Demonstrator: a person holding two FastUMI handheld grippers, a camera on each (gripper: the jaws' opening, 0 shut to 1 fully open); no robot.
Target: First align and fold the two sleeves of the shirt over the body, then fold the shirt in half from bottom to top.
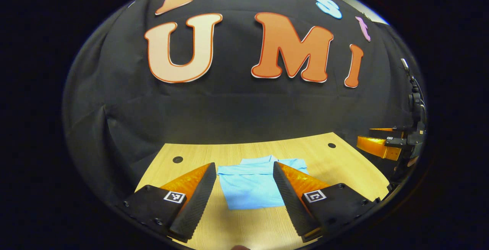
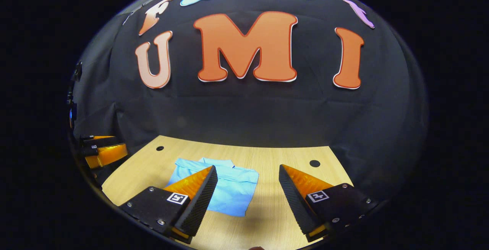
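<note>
A light blue shirt (image 1: 250,183) lies flat on the wooden table (image 1: 336,162), already folded into a compact rectangle with the collar at the far end, toward the booth's wall. In the left gripper view the left gripper (image 1: 244,173) hangs above the near part of the table with its jaws wide apart and nothing between them; the shirt shows in the gap between the two fingers, beyond them and untouched. The right gripper (image 1: 376,143) appears at the far right edge of that view, raised off the table and well apart from the shirt. In the right gripper view the right gripper (image 2: 248,175) likewise has its jaws spread wide and holds nothing; its left finger (image 2: 198,194) overlaps the shirt (image 2: 233,189) in the picture, but contact cannot be confirmed. The left gripper (image 2: 103,152) shows at the left edge of that view, off the table's (image 2: 290,158) near corner. Two small dark holes (image 2: 314,163) sit near the table's far corners.
</note>
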